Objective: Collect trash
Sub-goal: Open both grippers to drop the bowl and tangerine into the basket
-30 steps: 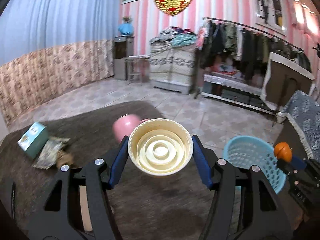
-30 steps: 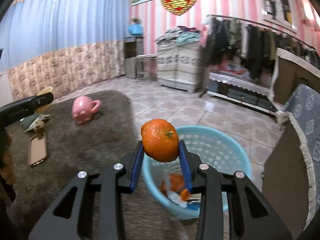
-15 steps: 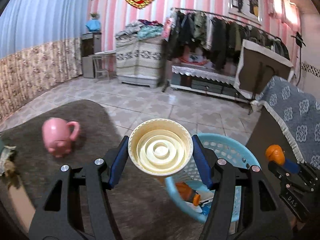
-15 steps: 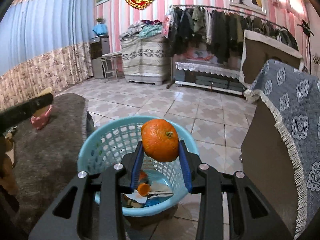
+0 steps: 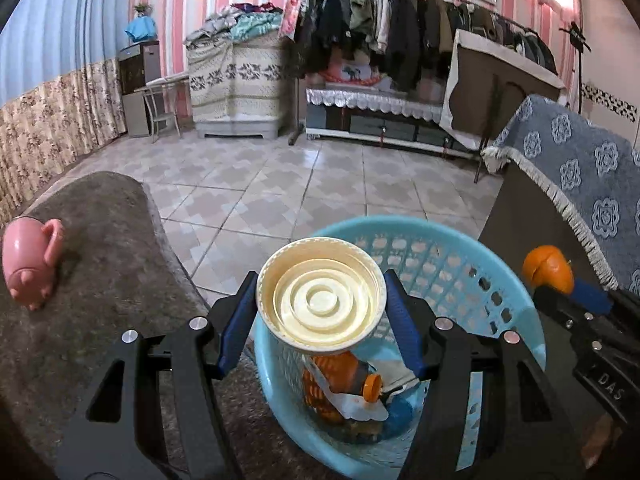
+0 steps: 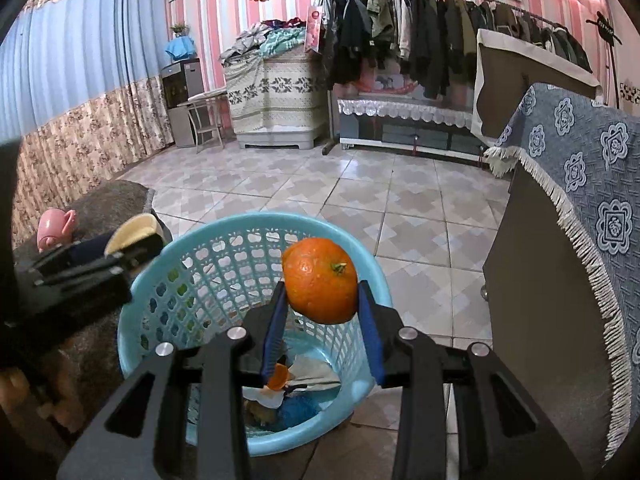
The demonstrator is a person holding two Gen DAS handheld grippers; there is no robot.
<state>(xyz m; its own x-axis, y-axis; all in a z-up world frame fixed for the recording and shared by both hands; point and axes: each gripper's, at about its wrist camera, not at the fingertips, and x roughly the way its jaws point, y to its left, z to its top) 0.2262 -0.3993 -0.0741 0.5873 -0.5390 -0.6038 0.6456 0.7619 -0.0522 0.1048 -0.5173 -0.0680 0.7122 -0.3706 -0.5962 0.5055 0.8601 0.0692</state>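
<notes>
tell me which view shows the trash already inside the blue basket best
The left wrist view. It looks down into the blue basket, showing an orange bottle with its cap and crumpled wrappers clearly below the held cup. In the right wrist view the right gripper and its orange cover most of that pile.

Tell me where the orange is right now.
The orange is clamped in the right gripper, held above the blue basket of trash. In the left wrist view it shows at the right, beside the basket's rim.
</notes>
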